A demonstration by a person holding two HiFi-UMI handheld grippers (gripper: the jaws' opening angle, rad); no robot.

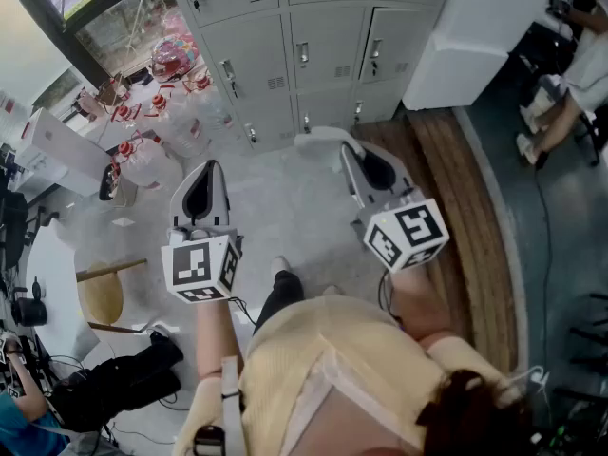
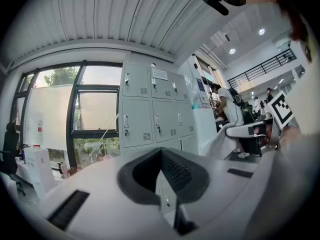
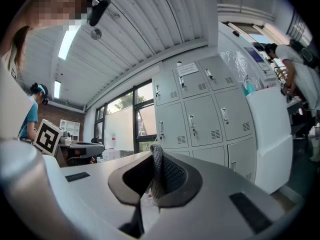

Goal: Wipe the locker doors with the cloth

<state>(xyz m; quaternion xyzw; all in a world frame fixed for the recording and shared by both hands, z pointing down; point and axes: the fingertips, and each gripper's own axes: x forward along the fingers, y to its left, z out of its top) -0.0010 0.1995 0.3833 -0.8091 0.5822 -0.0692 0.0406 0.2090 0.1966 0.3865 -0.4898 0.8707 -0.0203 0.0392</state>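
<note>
Nearest, the left gripper (image 2: pixel 161 150) has its fingers drawn together on nothing. A round stool (image 1: pixel 103 294) stands low on the left. Farther out, water jugs (image 1: pixel 142 164) crowd the left side and a white cabinet (image 1: pixel 465 36) stands against the right end of the locker doors (image 1: pixel 323 55). Only floor (image 1: pixel 275 207) lies between grippers and doors. The right gripper (image 3: pixel 153 156) pinches the grey cloth (image 3: pixel 157 151), whose edge pokes up past the fingertips, well apart from the doors.

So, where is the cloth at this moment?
In the right gripper view, the grey cloth is pinched between the jaws of the right gripper, facing the lockers.
</note>
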